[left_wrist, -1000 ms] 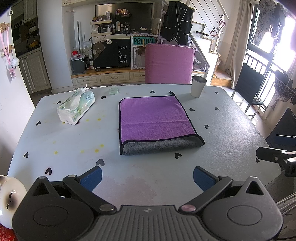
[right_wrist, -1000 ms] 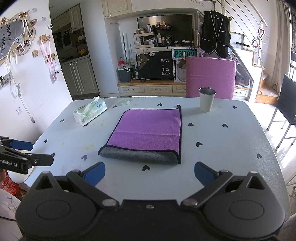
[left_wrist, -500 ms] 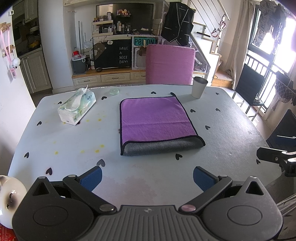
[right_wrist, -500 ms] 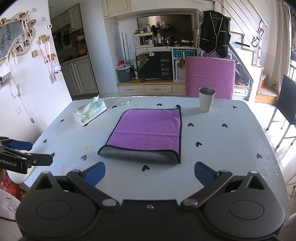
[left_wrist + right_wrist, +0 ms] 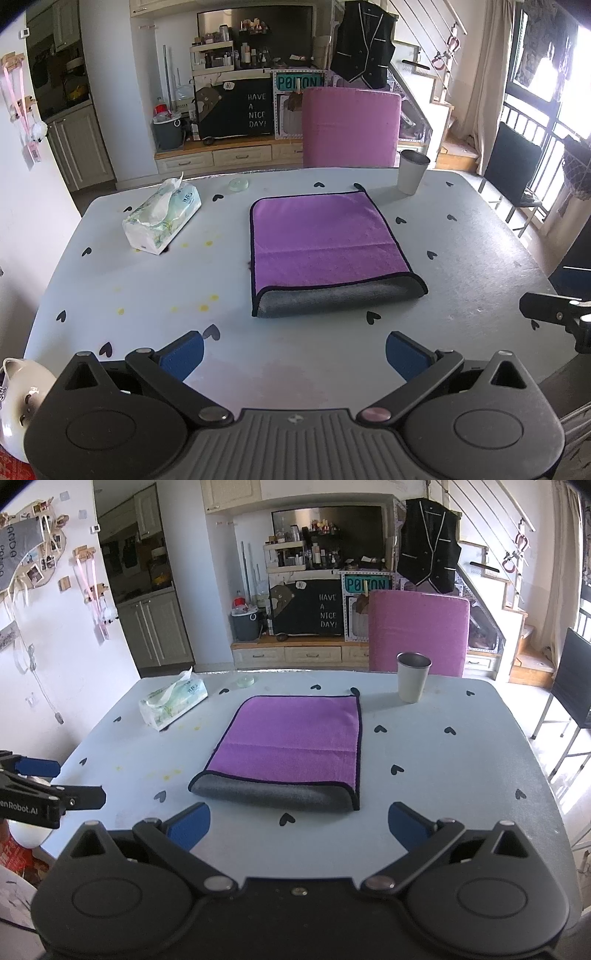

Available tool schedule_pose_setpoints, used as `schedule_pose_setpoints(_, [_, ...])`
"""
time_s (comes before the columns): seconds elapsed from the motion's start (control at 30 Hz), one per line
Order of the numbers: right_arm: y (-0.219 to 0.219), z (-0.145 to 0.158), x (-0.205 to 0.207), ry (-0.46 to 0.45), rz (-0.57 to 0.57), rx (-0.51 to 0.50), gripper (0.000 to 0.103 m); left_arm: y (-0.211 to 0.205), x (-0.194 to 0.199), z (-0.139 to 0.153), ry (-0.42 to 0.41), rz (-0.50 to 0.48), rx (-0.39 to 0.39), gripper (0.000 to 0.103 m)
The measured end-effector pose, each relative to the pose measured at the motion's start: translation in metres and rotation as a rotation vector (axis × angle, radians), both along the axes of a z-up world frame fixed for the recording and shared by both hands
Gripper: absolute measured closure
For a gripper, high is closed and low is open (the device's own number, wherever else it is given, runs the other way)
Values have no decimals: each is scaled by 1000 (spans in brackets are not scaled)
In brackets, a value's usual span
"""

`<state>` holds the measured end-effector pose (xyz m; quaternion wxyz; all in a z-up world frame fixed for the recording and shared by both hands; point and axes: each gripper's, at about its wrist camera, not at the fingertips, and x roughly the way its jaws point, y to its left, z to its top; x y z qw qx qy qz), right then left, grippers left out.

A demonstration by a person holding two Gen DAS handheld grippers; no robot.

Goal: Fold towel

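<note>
While the soft, light towel point(image 5: 325, 240) is lying already folded mid-table point(image 5: 461, 251), both the left gripper point(image 5: 293, 354) and right gripper point(image 5: 299, 825) are hovering spread and empty, its limp corners probably offering the easiest pinch.

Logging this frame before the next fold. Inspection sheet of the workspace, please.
Surface: table, pale blue, black heart prints, yellow specks near left.
Job's things: purple towel folded once, grey underside showing along near fold, lying flat at centre.
Clutter: tissue pack far left; metal cup upright far right; small round lid at far edge.
Grippers: left gripper and right gripper open, short of the towel, holding nothing.
Cables: nothing seen.
Surroundings: purple chair behind table.
</note>
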<state>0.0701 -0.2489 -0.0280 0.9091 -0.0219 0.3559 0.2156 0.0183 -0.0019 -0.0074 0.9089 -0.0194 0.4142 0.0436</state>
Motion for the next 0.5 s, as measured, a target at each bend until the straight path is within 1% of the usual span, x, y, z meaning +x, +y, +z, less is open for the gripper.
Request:
schedule_pose_setpoints(0.2, [3, -3, 10, 3, -4, -1, 0, 0, 10, -6, -9, -2, -10, 0])
schedule_pose_setpoints(0.4, [8, -7, 21, 9, 7, 2, 0, 5, 25, -12, -24, 12, -53, 0])
schedule_pose_setpoints(0.5, [11, -11, 29, 5, 14, -8, 0, 8, 32, -17, -31, 27, -46, 0])
